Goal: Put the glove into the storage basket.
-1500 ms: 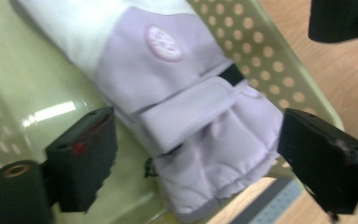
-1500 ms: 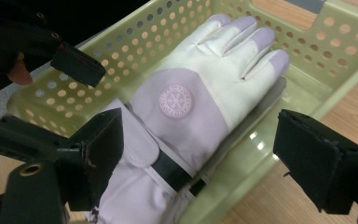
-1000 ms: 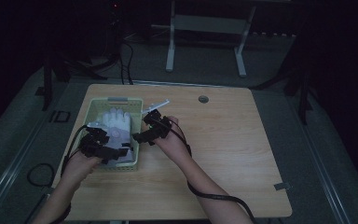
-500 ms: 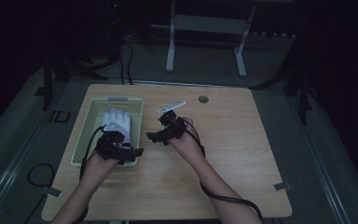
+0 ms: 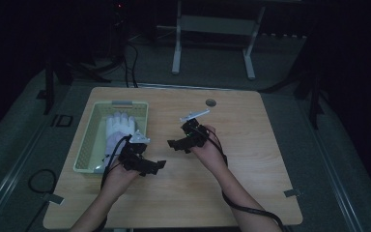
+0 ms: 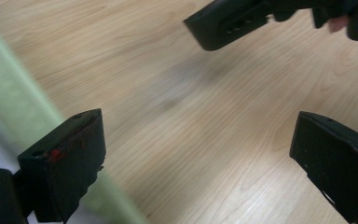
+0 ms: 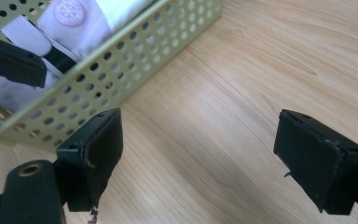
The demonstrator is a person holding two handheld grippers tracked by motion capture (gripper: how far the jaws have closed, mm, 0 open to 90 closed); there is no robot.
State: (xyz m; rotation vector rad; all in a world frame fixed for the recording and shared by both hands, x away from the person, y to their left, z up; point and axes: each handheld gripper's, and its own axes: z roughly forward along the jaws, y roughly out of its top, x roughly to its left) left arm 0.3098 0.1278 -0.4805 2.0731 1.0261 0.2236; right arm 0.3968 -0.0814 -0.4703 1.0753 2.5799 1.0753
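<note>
Two grippers hover over bare wooden surface [image 5: 251, 169] just right of the green basket [image 5: 88, 145]. The left gripper [image 5: 147, 165] sits beside the basket's right wall, the right gripper [image 5: 178, 143] close by; both sets of fingers are spread, empty. A white glove [image 5: 118, 129] lies flat inside the perforated basket.

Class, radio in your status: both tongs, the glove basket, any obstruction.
Left tongs open, empty, beside basket. Right tongs open, empty, over wooden table. White fabric glove lies in perforated green plastic basket. Nothing obstructing.
</note>
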